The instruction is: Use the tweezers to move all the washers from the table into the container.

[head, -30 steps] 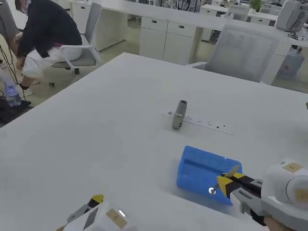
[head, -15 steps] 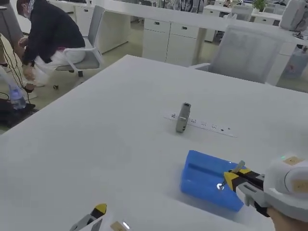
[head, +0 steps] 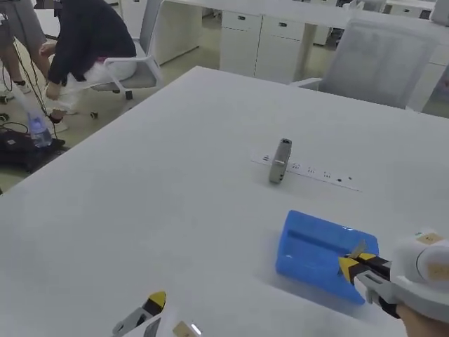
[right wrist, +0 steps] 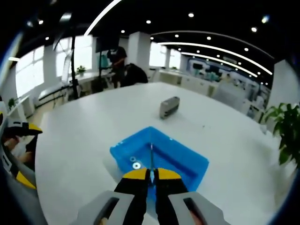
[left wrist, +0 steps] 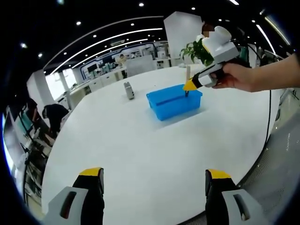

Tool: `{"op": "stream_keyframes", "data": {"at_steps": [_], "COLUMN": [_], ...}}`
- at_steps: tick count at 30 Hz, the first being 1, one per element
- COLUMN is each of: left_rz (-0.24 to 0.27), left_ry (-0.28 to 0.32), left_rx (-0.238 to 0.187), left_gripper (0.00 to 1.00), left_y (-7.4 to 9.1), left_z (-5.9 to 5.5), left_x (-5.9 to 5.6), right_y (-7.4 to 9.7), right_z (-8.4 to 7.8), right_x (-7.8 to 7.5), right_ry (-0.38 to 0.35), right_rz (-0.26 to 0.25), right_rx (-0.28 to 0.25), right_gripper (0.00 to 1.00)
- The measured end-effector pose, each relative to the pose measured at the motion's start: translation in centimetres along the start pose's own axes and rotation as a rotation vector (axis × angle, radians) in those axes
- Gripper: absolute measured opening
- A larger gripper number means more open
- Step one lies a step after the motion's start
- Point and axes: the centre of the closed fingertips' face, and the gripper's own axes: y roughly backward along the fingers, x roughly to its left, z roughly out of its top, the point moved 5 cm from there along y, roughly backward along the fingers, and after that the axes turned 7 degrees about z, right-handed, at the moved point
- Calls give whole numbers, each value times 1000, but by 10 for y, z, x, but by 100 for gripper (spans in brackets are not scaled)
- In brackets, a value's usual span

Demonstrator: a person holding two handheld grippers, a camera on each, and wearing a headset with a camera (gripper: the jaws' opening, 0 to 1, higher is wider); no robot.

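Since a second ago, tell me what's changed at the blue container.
The washer that hung at the tip of the tweezers is gone from it, apparently released; washers lie in the blue container. The right gripper stays shut on the tweezers above it. The left gripper stays open, and the grey device has not moved.

We can read no text or number. The dark marks [head: 309, 171] on the white strip [head: 319, 176], far beyond the tweezers [head: 359, 248], and the tan sticker [head: 429, 239] behind them are too small.
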Motion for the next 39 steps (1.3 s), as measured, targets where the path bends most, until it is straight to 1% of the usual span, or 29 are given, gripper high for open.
{"op": "stream_keyframes", "data": {"at_steps": [4, 16, 22, 28, 35, 37, 38, 39], "left_rz": [-1, 2, 3, 5, 5, 4, 4, 5], "left_ry": [-3, -2, 3, 3, 5, 6, 6, 6], "left_rx": [5, 5, 3, -1, -11, -13, -14, -16], "left_gripper": [91, 91, 91, 91, 91, 91, 91, 91], "left_y": [0, 1, 1, 1, 2, 3, 3, 3], "left_z": [-1, 0, 0, 0, 2, 2, 3, 3], "left_x": [0, 0, 1, 2, 2, 2, 2, 2], "right_y": [-1, -11, -15, -15, -7, 3, 6, 10], "right_z": [-1, -10, -12, -12, -3, 5, 6, 10], "right_x": [-1, -4, -5, -6, -8, -4, -3, -1], "right_ry": [-22, -28, -21, -31, -34, -35, -25, 14], "right_rz": [3, 4, 8, 7, 2, -1, 0, 3], "right_rx": [-2, 29, 47, 49, 14, -4, -8, -7], "right_gripper": [1, 1, 1, 1, 2, 2, 2, 2]}}
